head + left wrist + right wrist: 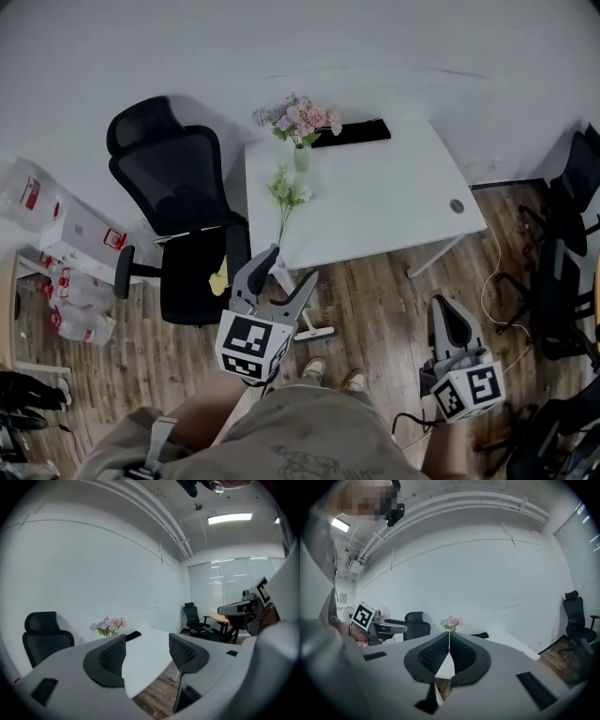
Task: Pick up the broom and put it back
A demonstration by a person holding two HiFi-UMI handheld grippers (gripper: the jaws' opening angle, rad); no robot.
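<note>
I cannot pick out a broom in any view. My left gripper is held level in front of me, near the front edge of the white table. Its jaws stand wide open with nothing between them. To the right, over the wooden floor, my right gripper has its pads pressed together and holds nothing. A small white piece lies on the floor by the table leg under the left gripper; what it is I cannot tell.
A black office chair stands left of the table. On the table are a vase of flowers, a loose flower stem and a flat black object. Boxes sit far left; dark chairs and a cable are at right.
</note>
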